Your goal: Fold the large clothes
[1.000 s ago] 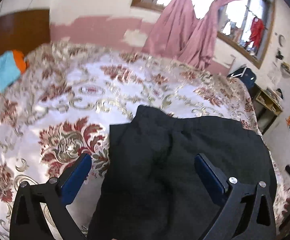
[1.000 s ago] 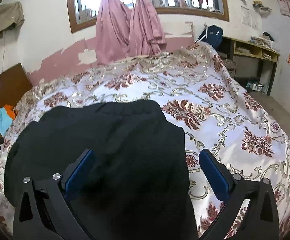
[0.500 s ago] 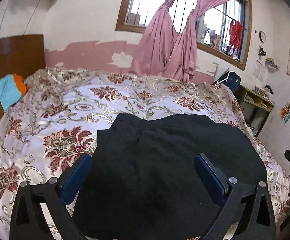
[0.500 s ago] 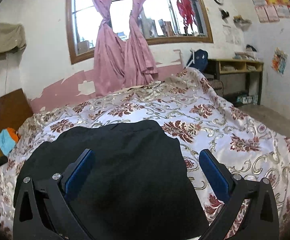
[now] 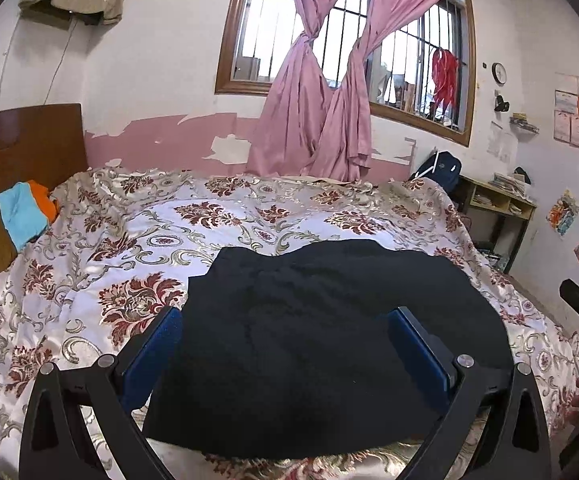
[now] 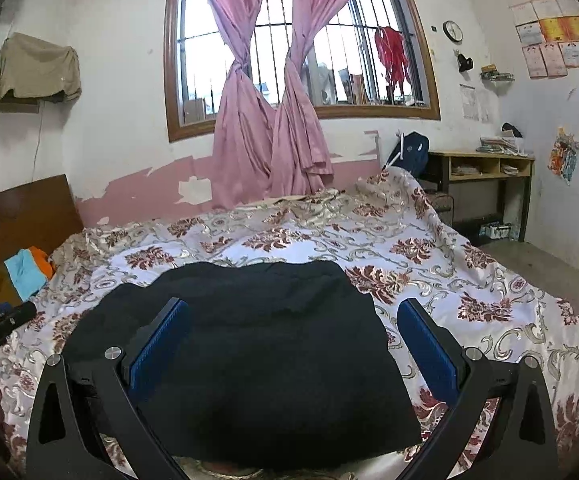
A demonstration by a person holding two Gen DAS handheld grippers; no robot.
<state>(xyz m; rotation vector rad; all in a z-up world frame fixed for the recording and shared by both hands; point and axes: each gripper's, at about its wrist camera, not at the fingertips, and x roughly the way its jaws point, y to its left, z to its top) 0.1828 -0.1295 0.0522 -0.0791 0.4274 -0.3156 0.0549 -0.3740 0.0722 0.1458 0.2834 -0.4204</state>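
Black fabric garment [image 5: 329,340] lies in a compact, roughly rectangular folded slab on the floral satin bedspread [image 5: 217,216], near its front edge. Left gripper [image 5: 289,344] and right gripper [image 6: 293,340] both gape wide, holding nothing. Folding looks nearly done; maybe one more fold.

Left gripper [image 5: 285,344]: black frame, blue pads (silver screws).

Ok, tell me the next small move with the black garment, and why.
Probably bring both tongs down to its near edge. The black garment lies in a wide slab on the bedspread, and the left tongs and right tongs hang open above it, gripping nothing.
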